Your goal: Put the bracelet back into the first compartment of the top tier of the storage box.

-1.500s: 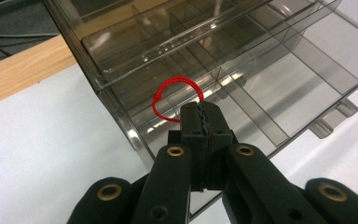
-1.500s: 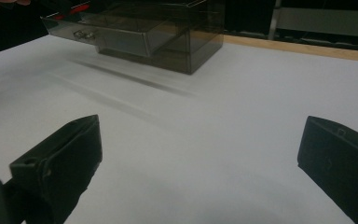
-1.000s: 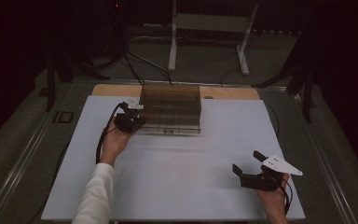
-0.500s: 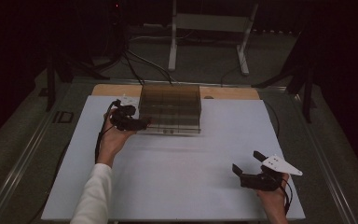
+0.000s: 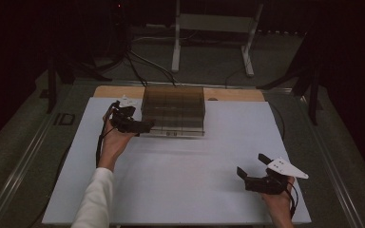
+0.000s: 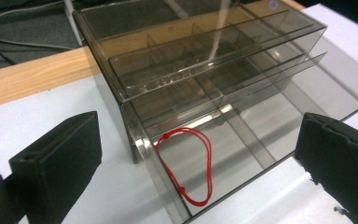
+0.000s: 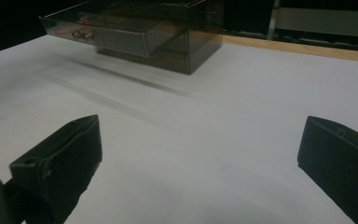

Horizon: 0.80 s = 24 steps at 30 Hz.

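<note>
A smoky clear drawer box (image 5: 173, 109) stands at the back middle of the white mat (image 5: 180, 190). Its lower drawer (image 6: 242, 140) is pulled out, and a red string loop (image 6: 209, 163) lies on the floor of the drawer's left compartment. My left gripper (image 5: 145, 126) hovers at the box's front left corner. In the left gripper view its jaws (image 6: 198, 135) have just been opening; they stand wide apart above the loop, pressing on nothing. My right gripper (image 5: 253, 166) rests open near the mat's front right, facing the box (image 7: 168, 42), with nothing between its jaws (image 7: 200, 154).
The upper drawer (image 6: 168, 79) also sticks out a little above the lower one. A wooden board (image 5: 233, 94) runs behind the mat. Metal stand legs (image 5: 176, 42) and cables lie on the floor beyond the table. The mat's front edge is close to the right hand.
The left gripper's jaws have gone from shut to wide open, and that hand has shifted a little to the left at the box's corner. The right hand has stayed put.
</note>
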Available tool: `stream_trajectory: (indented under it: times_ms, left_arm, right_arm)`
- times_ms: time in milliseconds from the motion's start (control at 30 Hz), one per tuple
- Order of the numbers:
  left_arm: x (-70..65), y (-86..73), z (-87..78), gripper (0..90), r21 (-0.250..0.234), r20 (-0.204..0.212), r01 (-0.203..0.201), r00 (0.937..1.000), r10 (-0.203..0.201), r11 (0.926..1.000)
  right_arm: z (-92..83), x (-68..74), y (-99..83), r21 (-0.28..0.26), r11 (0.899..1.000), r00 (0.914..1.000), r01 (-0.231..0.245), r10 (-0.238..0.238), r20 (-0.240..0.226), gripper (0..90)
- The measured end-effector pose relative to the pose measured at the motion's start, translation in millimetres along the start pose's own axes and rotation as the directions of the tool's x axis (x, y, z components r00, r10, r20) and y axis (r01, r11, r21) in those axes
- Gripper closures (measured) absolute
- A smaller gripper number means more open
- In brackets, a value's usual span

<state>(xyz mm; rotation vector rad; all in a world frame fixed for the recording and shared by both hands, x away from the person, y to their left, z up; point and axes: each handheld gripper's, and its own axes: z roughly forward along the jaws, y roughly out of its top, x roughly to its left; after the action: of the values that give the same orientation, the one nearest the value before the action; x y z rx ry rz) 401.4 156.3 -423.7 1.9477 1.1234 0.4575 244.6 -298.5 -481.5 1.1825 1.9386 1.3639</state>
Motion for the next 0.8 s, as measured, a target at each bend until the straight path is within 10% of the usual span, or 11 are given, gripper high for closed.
stream_trajectory:
  times_ms: [800]
  left_arm:
    - [-1.3, -12.1, -18.5, 2.0, -0.006, -0.059, -0.036, 0.9976, 0.036, 0.9993]
  right_arm:
    - [0.3, 0.2, -0.1, -0.001, 1.0, 1.0, 0.002, -0.002, 0.0, 0.0]
